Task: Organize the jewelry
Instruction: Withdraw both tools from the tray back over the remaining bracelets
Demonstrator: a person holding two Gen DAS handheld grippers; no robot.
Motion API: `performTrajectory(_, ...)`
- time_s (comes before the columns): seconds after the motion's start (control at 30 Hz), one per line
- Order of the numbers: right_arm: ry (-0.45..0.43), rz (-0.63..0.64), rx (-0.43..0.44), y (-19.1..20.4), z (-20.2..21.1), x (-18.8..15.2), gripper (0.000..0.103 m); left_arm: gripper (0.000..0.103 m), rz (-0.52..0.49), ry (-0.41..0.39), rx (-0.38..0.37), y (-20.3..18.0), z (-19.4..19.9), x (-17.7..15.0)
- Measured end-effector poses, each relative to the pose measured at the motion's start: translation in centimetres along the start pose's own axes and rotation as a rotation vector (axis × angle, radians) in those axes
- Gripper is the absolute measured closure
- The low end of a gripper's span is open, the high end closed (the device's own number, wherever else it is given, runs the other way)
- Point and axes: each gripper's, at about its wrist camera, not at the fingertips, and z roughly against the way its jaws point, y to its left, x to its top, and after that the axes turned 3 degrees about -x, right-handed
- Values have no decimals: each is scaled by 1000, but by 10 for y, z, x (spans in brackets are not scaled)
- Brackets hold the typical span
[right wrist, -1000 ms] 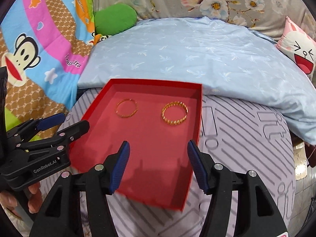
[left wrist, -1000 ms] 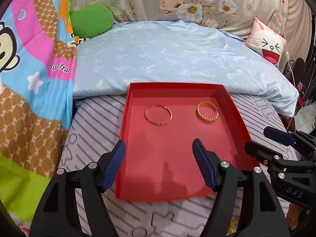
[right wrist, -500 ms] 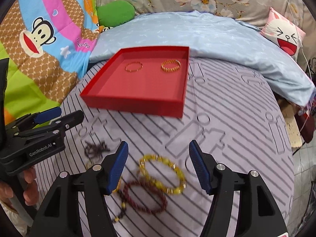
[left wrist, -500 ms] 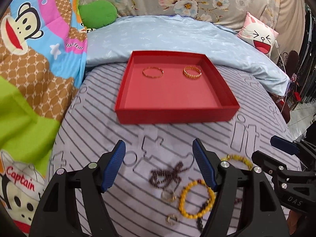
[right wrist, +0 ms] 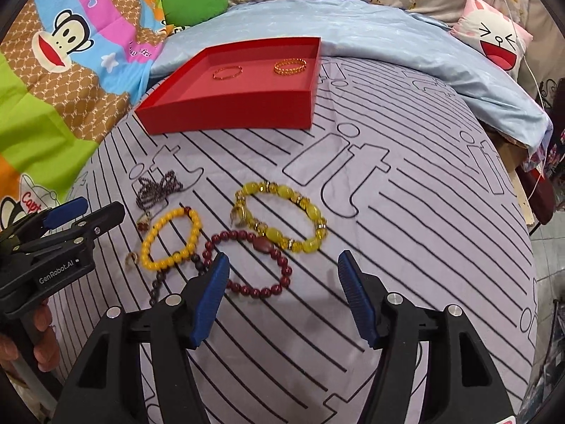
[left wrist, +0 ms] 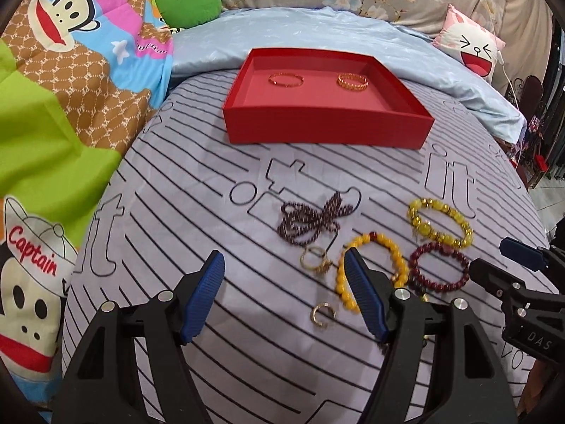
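A red tray [left wrist: 328, 127] [right wrist: 226, 115] at the far end of the striped sheet holds a thin gold bangle [left wrist: 286, 80] [right wrist: 227, 72] and a wider gold bangle [left wrist: 352, 81] [right wrist: 290, 66]. Nearer lie a dark bead strand [left wrist: 310, 217] [right wrist: 157, 188], an orange bead bracelet [left wrist: 370, 268] [right wrist: 171, 238], a yellow-green bracelet [left wrist: 439, 222] [right wrist: 280, 217], a dark red bracelet [left wrist: 438, 266] [right wrist: 252, 263] and small gold rings [left wrist: 323, 314]. My left gripper [left wrist: 284, 296] is open and empty above the rings. My right gripper [right wrist: 282, 298] is open and empty above the dark red bracelet.
A light blue quilt [left wrist: 310, 31] lies behind the tray. A cartoon monkey blanket [left wrist: 70, 63] covers the left side. A green cushion [left wrist: 189, 3] and a pink rabbit pillow [left wrist: 473, 53] sit at the back. The bed edge drops off at the right [right wrist: 529, 212].
Both grippers have pulled back from over the tray toward the near end of the bed. The loose bracelets and rings have come into view beneath them. Both stay open.
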Motion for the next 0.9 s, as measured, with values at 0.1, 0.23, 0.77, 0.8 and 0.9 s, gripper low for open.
performTrajectory(0.1,0,1,-17,1,-2,-6,41,36,8,14,0,-1,-3,-7)
performTrajectory(0.23,2,-7,-20,-1,-6,-8,41,36,9,16,-4,-3,-5,-8)
performTrajectory(0.77,27,-36,-39,-4,-25,-5,49,36,-6,60,17,-13,-33,-14)
performTrajectory(0.8,27,-35,-42,-3,-26,-5,50,36,-6,60,18,-14,-33,-14)
performTrajectory(0.9,23,-29,-51,-2,-27,-4,52,36,-12,52,22,-13,-34,-14)
